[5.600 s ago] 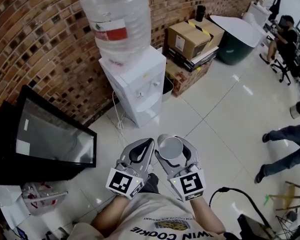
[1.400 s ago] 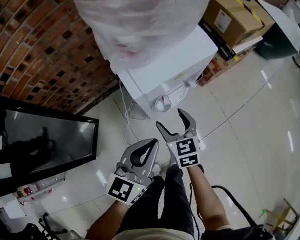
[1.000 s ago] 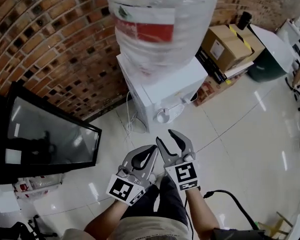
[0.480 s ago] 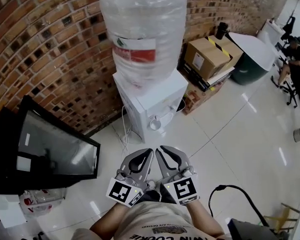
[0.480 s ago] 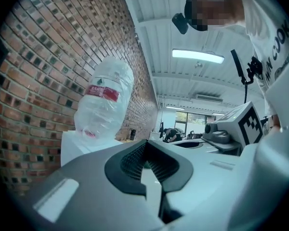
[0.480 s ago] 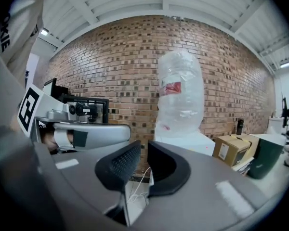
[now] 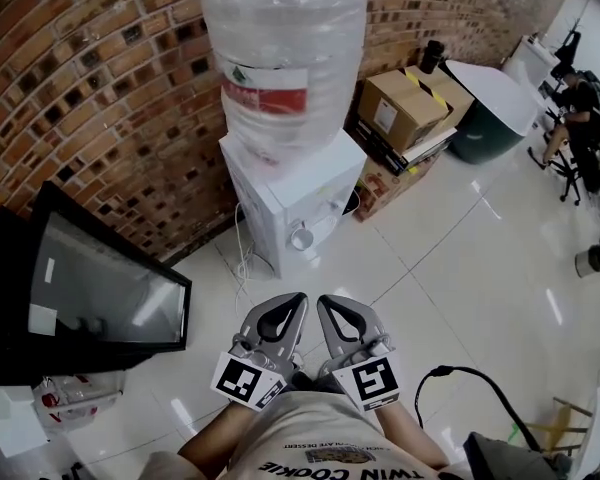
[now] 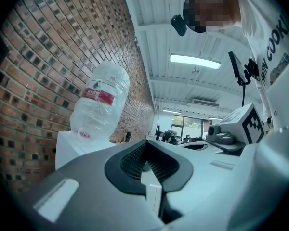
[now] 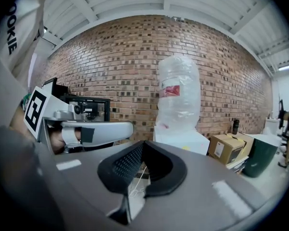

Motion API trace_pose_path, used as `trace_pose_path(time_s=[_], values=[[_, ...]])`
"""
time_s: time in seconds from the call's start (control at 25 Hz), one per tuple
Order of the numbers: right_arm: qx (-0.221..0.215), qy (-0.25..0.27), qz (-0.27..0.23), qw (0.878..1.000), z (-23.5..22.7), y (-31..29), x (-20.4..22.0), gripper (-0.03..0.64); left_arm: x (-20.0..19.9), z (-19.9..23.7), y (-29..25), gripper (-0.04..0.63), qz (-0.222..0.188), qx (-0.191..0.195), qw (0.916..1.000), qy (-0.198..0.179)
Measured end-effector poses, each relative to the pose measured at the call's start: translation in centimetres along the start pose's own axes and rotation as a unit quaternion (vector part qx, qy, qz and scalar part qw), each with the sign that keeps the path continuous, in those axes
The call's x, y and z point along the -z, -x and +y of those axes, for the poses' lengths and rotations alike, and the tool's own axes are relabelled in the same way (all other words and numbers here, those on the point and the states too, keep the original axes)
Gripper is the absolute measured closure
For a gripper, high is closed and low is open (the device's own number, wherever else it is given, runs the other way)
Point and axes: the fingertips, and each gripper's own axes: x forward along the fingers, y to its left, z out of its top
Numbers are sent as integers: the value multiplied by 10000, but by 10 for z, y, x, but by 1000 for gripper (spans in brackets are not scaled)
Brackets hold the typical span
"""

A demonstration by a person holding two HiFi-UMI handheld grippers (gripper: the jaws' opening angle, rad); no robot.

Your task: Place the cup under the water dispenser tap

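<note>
Right gripper (image 7: 326, 302): jaws just been closing, now together, nothing between. Left gripper (image 7: 299, 299): jaws together, also empty. Both hanging by person's waist, well apart from water dispenser (image 7: 280, 173), likely because cup (image 7: 301, 236) is sitting in its front recess, placing apparently done.

Cardboard box (image 7: 405, 108) beside brick wall (image 7: 80, 98)
</note>
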Motion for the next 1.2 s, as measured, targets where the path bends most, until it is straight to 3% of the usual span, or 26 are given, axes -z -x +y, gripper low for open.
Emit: trace_pose_path(time_s=[0.28, 0.6, 1.2], values=[[9, 22, 142, 9999, 1, 14, 10, 611, 2, -6, 1, 603, 15, 15, 10000, 25], [3, -5, 87, 10000, 15, 57, 17, 611, 7, -46, 21, 603, 55, 24, 10000, -52], [96, -187, -274, 9994, 71, 224, 56, 611, 27, -217, 103, 603, 131, 219, 9990, -358]])
